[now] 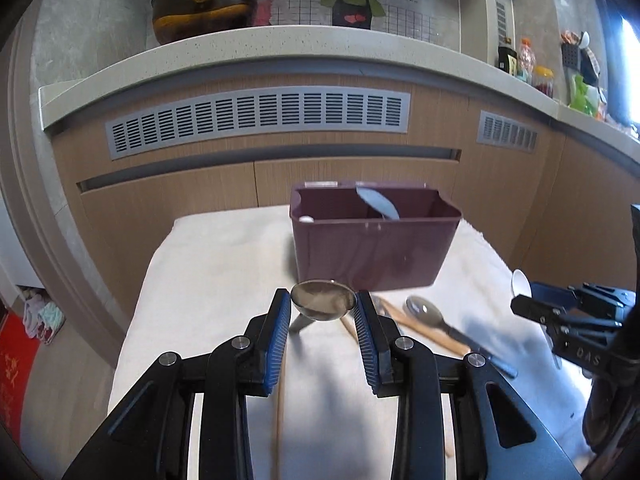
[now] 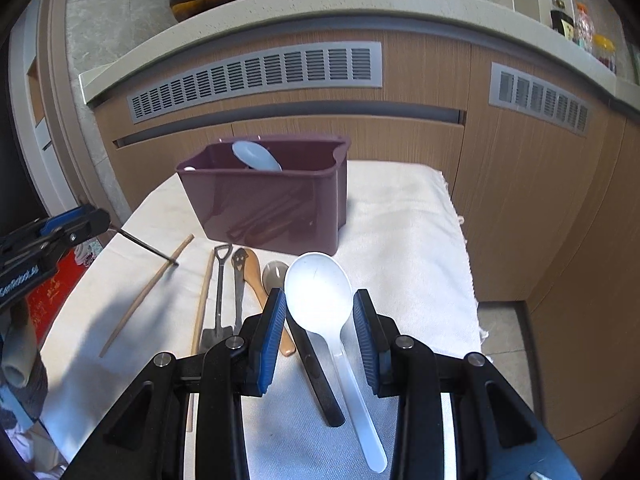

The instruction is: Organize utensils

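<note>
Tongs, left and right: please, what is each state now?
Left tongs: shut on metal spoon.
Right tongs: shut on white spoon.

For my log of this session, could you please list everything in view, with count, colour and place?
Utensil holder: 1, maroon, back of the towel; pale blue spoon inside.
Towel: 1, white, covering the table.
Metal spoon: 1, silver, between the left gripper's fingers.
Plastic spoon: 1, white, between the right gripper's fingers.
Chopsticks: 2, wooden, on towel.
Shovel-shaped utensil: 1, dark, on towel.
Wooden spoon: 1, tan, on towel.
Pot: 1, dark, on counter.
Left gripper: 1, black and blue.
Right gripper: 1, black and blue.
</note>
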`<state>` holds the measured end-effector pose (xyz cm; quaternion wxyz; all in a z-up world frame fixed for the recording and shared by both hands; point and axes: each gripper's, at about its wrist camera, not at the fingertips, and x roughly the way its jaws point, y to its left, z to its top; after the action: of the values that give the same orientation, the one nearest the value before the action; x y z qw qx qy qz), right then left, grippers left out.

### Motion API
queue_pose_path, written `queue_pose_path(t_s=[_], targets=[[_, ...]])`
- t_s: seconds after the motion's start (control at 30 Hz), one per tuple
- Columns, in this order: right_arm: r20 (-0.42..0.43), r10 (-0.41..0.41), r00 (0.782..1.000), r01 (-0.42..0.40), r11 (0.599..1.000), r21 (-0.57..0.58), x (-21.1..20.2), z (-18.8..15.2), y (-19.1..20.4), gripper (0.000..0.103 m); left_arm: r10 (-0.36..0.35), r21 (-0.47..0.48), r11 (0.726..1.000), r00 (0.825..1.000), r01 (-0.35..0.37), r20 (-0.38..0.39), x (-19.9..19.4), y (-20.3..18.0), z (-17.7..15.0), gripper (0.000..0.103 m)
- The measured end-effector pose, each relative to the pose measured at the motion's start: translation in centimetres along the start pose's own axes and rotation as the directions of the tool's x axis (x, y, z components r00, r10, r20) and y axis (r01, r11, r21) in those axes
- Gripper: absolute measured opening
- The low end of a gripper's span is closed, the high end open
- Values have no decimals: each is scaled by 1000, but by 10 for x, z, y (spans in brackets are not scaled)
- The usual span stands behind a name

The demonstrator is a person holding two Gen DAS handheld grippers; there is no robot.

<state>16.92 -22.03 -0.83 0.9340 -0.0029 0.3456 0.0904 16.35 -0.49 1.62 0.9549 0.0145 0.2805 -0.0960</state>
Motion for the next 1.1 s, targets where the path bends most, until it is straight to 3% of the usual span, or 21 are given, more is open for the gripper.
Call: queue_pose_path(t_s=[0.7, 0.83, 1.0, 1.1], targets=[[143, 8, 990, 0, 999, -53, -45, 32, 22, 32, -41, -1, 999, 991, 42, 124, -54, 2, 29, 33], [210, 41, 977, -33, 999, -42, -61, 60, 18, 33, -42, 35, 999, 983, 36, 178, -67, -4, 47, 33], [326, 38, 944, -27, 999, -40, -84, 101, 13, 33, -38, 64, 998, 959, 21, 282, -87, -7, 83, 33], [344, 33, 939, -18, 999, -47, -88, 108, 12, 33, -52, 56, 998, 958, 38, 282, -86, 0, 93, 33]])
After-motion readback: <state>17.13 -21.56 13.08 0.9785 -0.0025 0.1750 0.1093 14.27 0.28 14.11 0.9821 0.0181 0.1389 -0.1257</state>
